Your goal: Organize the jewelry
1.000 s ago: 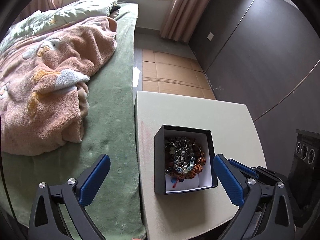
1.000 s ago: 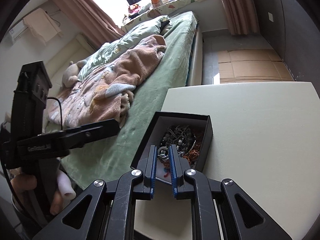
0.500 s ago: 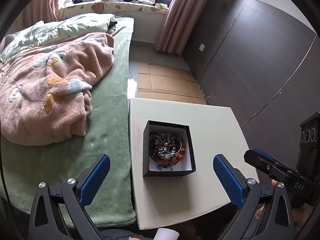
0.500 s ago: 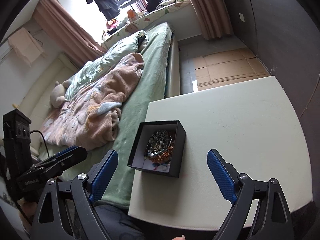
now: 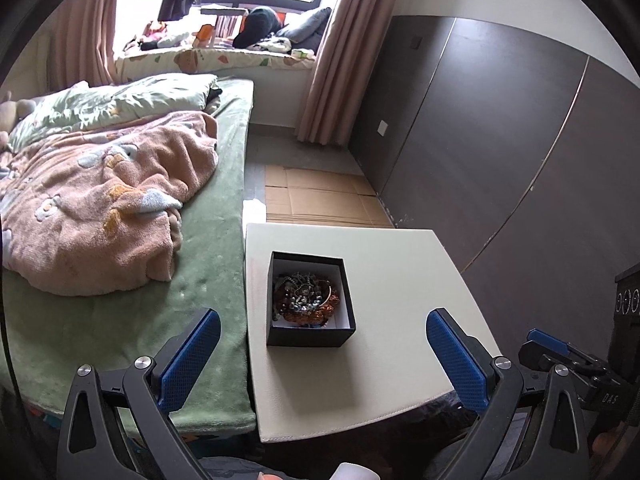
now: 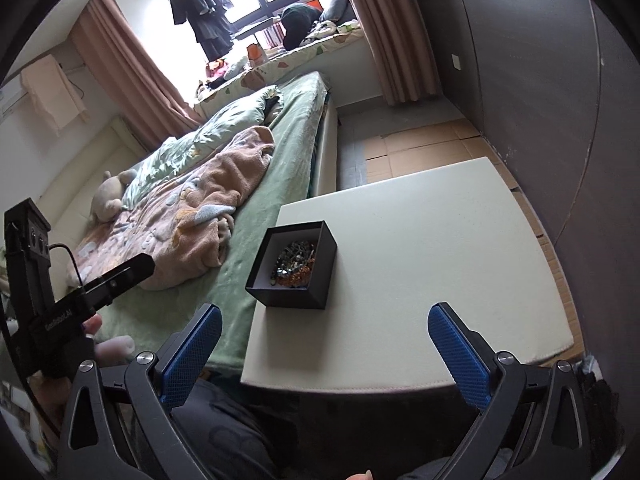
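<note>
A black square box (image 5: 310,338) (image 6: 294,302) with a white lining stands on the cream table (image 5: 400,280) (image 6: 420,248) near its left edge. A tangled heap of jewelry (image 5: 305,298) (image 6: 294,266), with beads, chains and an orange piece, lies inside it. My left gripper (image 5: 322,362) is open and empty, held back from the table's near edge. My right gripper (image 6: 326,354) is open and empty, also back from the near edge. The left gripper also shows in the right wrist view (image 6: 120,276), and the right gripper in the left wrist view (image 5: 560,354).
A bed with a green cover (image 5: 208,240) and a pink blanket (image 5: 100,208) runs along the table's left side. A dark wardrobe wall (image 5: 500,140) stands on the right. Flattened cardboard (image 5: 320,196) lies on the floor beyond the table.
The right gripper opened, letting go of a small metal piece over the box. Both grippers drew back and up from the box.
</note>
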`<state>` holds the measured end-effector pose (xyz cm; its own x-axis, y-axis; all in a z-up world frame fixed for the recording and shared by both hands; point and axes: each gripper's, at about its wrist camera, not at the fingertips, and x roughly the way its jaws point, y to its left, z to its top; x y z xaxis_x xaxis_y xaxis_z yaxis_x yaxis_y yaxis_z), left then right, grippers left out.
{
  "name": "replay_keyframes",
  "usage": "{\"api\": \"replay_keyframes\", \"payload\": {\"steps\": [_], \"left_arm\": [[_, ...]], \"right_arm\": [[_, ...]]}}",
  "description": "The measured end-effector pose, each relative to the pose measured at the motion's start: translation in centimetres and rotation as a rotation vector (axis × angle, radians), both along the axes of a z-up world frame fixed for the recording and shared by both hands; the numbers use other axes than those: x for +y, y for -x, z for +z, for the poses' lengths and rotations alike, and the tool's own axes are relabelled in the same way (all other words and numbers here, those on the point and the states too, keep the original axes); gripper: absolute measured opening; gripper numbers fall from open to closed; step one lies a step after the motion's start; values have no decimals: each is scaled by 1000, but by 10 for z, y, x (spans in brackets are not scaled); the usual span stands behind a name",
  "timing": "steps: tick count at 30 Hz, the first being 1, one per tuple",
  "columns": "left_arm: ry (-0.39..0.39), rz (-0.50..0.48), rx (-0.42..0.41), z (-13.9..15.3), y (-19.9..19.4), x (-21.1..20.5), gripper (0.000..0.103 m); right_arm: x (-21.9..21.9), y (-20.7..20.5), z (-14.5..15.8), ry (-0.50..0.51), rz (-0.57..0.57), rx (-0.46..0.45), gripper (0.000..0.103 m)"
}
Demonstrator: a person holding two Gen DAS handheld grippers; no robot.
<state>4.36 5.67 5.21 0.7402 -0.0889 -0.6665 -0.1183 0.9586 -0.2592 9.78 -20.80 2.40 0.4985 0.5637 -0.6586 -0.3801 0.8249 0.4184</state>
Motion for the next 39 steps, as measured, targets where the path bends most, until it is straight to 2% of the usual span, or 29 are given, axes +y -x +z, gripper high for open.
{"api": "replay_keyframes", "payload": {"steps": [4,8,13,16,23,26,31,39], "left_arm": [[-2,-25,-16,-4,11,-8,103],[-44,-45,-46,-8,24,-20,103],[-71,-79,-81,-16,39,-35,103],[-117,-94,-79,-23,45,-45,103],[-106,-70,-134,-22,61,-43,103],[-105,-48,-179,-19,69,-40,103],[-86,-49,-159,-21,65,-37,103],[-90,-17,-164,-21,68,-34,103]], "right_arm": [[-21,16,-1,14,-39,-19,103],[-34,31,-3,15,-48,-27,103],[-35,48,-7,39,-23,-45,103],[-31,58,-13,71,-4,-57,103],[-33,70,-18,34,-20,-79,103],[-35,77,-15,62,-67,-118,103],[-30,82,-9,109,-90,-168,103],[-36,83,-7,90,-106,-163,103]]}}
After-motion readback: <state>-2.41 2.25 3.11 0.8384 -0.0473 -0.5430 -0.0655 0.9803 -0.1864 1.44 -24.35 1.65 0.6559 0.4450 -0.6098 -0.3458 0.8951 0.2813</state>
